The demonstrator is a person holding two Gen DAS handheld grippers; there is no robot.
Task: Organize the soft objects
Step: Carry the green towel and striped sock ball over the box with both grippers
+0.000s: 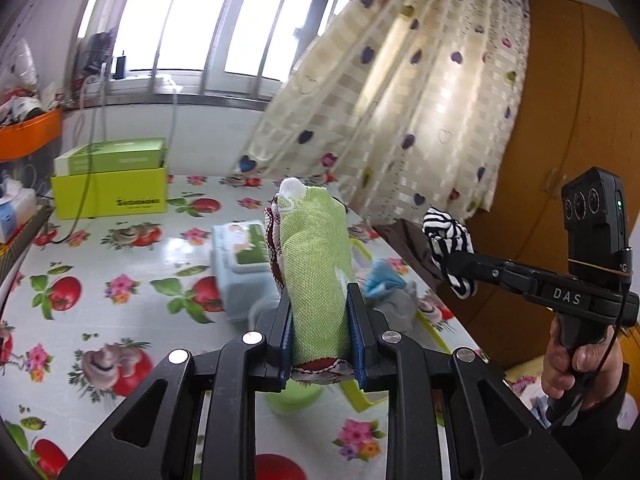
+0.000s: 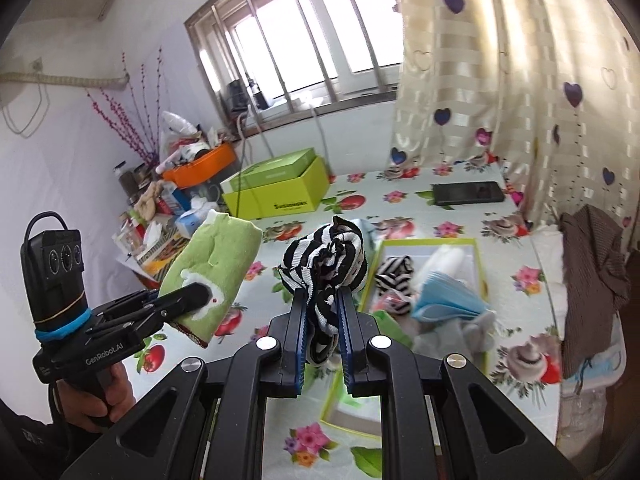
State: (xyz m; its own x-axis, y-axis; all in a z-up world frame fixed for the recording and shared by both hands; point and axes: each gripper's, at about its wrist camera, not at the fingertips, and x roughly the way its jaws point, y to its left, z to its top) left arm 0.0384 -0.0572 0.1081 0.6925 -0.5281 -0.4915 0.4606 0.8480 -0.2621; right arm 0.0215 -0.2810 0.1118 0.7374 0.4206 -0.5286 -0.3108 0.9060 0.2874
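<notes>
My left gripper (image 1: 319,298) is shut on a folded green towel (image 1: 316,264) that stands upright between its blue pads, above the flowered tablecloth (image 1: 120,280). In the right wrist view the same green towel (image 2: 212,268) hangs from the left gripper (image 2: 196,294) at the left. My right gripper (image 2: 323,304) is shut on a bunched black-and-white striped cloth (image 2: 324,260); the striped cloth (image 1: 450,240) also shows at the right of the left wrist view, in the right gripper (image 1: 454,266). Below lies a shallow green-rimmed tray (image 2: 480,276) with another striped piece (image 2: 394,276), blue cloth (image 2: 444,296) and grey cloth.
A lime-green box (image 1: 108,196) with a lighter box on it stands at the table's far left, beside an orange bin (image 2: 200,168) of clutter. A pale blue wipes container (image 1: 240,264) sits mid-table. A black phone (image 2: 468,194) lies near the heart-patterned curtain (image 2: 500,100). A brown garment (image 2: 592,268) drapes at right.
</notes>
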